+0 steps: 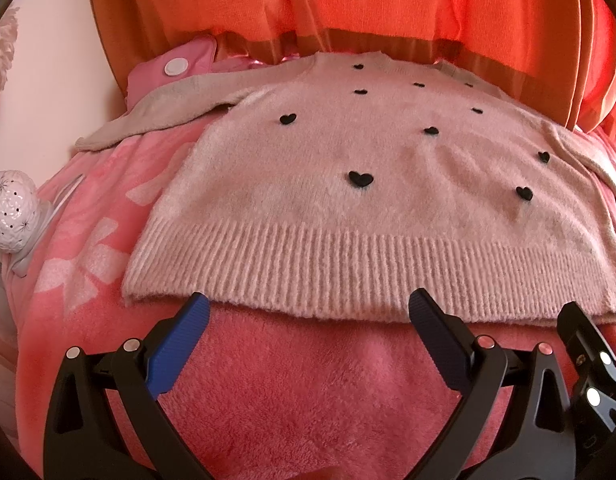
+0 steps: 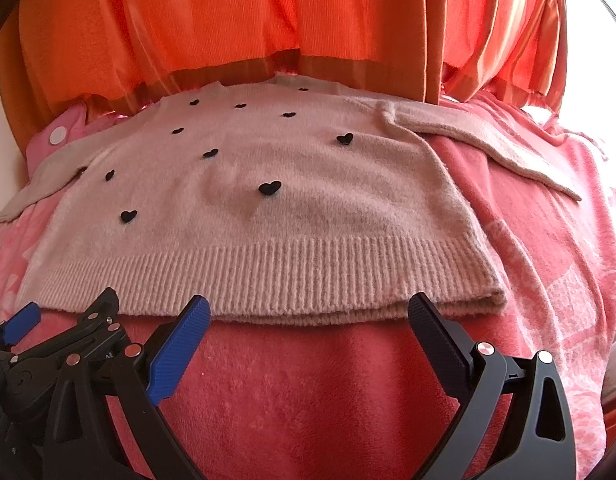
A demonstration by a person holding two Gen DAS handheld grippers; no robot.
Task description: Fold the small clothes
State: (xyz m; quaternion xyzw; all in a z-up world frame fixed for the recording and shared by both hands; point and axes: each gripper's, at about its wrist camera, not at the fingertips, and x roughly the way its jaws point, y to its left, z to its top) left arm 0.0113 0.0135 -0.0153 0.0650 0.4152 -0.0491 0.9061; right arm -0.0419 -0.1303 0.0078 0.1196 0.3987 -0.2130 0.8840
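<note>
A small pale pink knitted sweater (image 1: 347, 200) (image 2: 268, 220) with several black hearts lies flat on a pink fleece blanket (image 1: 300, 392) (image 2: 308, 392), ribbed hem toward me and both sleeves spread outward. My left gripper (image 1: 308, 304) stands open just short of the hem's left half, with nothing between its blue-padded fingers. My right gripper (image 2: 308, 304) is open too, at the hem's right half near the corner, also holding nothing. The left gripper's body (image 2: 68, 344) shows at the lower left of the right wrist view, and the right gripper's body (image 1: 587, 360) at the lower right of the left wrist view.
Orange curtains (image 1: 347, 8) (image 2: 268, 12) hang right behind the sweater's collar. A pink item with a white snap (image 1: 176, 66) sits at the far left by the sleeve. A white ceramic ornament (image 1: 12, 212) stands off the blanket's left edge.
</note>
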